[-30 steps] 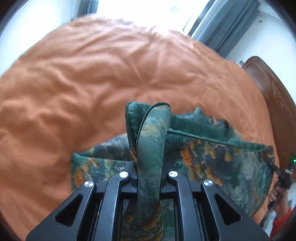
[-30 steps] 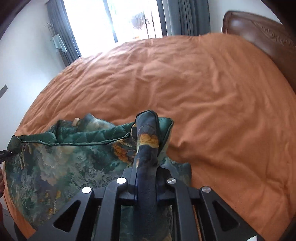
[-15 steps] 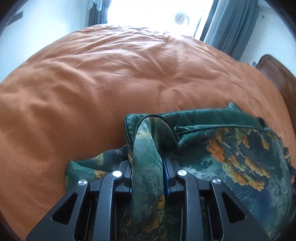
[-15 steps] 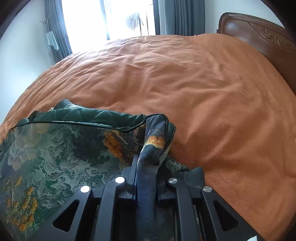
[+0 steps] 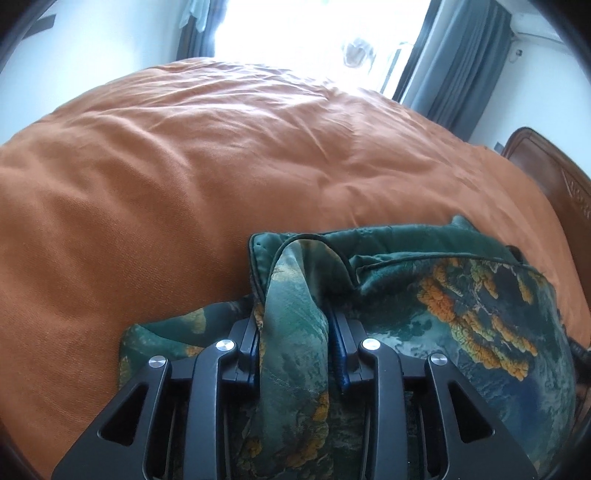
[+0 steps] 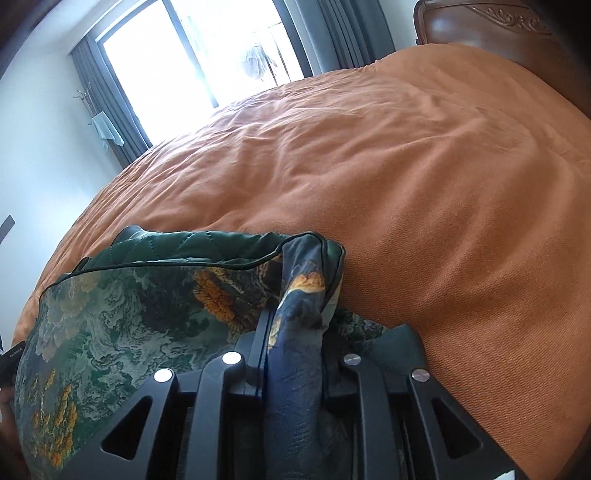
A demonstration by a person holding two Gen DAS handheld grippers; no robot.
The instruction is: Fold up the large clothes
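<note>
A dark green quilted garment [image 5: 461, 306] with an orange and grey landscape print is held up over the near edge of an orange bed cover [image 5: 184, 177]. My left gripper [image 5: 295, 325] is shut on the garment's left corner, which sticks up between the jaws. My right gripper [image 6: 295, 325] is shut on the garment's right corner [image 6: 306, 280]. The cloth [image 6: 122, 325] hangs stretched between the two grippers, its dark-piped top edge running across. The fingertips are hidden by the cloth.
The orange cover [image 6: 424, 184] spans the whole bed, wrinkled. A brown wooden headboard [image 6: 498, 33] stands at the right. A bright window [image 5: 314, 33] with grey curtains [image 5: 454, 62] lies beyond the bed's far edge. White walls are at the left.
Both grippers have tilted upward with the garment still held, so more of the window and walls shows. The two held corners have come closer and the cloth between them hangs fuller.
</note>
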